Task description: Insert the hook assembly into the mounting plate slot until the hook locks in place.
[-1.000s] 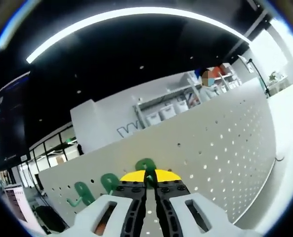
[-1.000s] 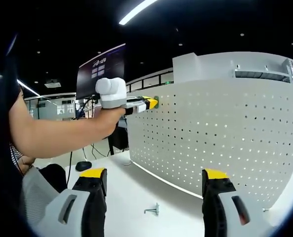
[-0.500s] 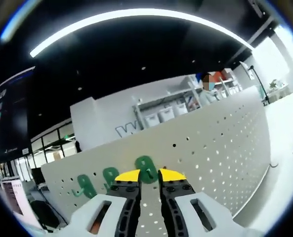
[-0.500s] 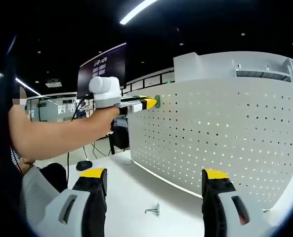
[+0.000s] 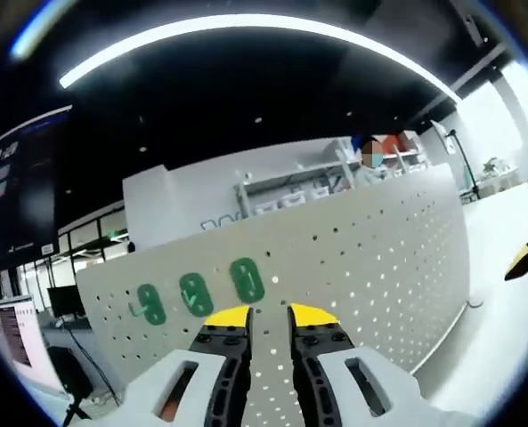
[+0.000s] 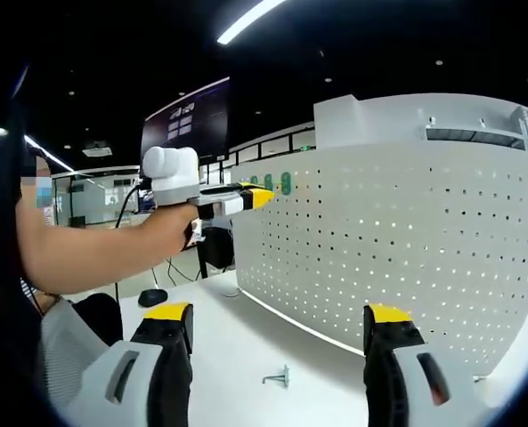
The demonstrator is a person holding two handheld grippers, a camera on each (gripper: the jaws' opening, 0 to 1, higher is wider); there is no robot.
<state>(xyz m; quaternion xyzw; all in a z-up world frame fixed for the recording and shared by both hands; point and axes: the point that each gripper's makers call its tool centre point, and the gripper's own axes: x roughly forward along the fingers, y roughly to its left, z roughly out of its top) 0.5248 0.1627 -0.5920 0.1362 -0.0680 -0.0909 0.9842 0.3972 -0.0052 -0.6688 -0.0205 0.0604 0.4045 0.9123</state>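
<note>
The white perforated mounting plate (image 5: 379,258) stands upright on the table. Three green hooks (image 5: 247,278) hang in a row near its top left edge; in the right gripper view the same green hooks (image 6: 280,184) are small. My left gripper (image 5: 270,318) is a short way back from the rightmost hook, jaws slightly open and empty. From the right gripper view, the left gripper (image 6: 246,197) is held in a hand near the plate (image 6: 406,240). My right gripper (image 6: 277,313) is wide open and empty, low over the table. A small metal hook (image 6: 277,377) lies on the table.
The white table (image 6: 237,347) runs along the foot of the plate. A black object (image 6: 150,298) lies at its far left. A dark wall screen (image 6: 185,117) and shelving (image 5: 281,191) stand behind the plate. A person's arm (image 6: 94,245) crosses the left side.
The left gripper, shut on the rightmost green hook a second ago, has opened and drawn back from the plate; the hook stays in it. The right gripper has not moved.
</note>
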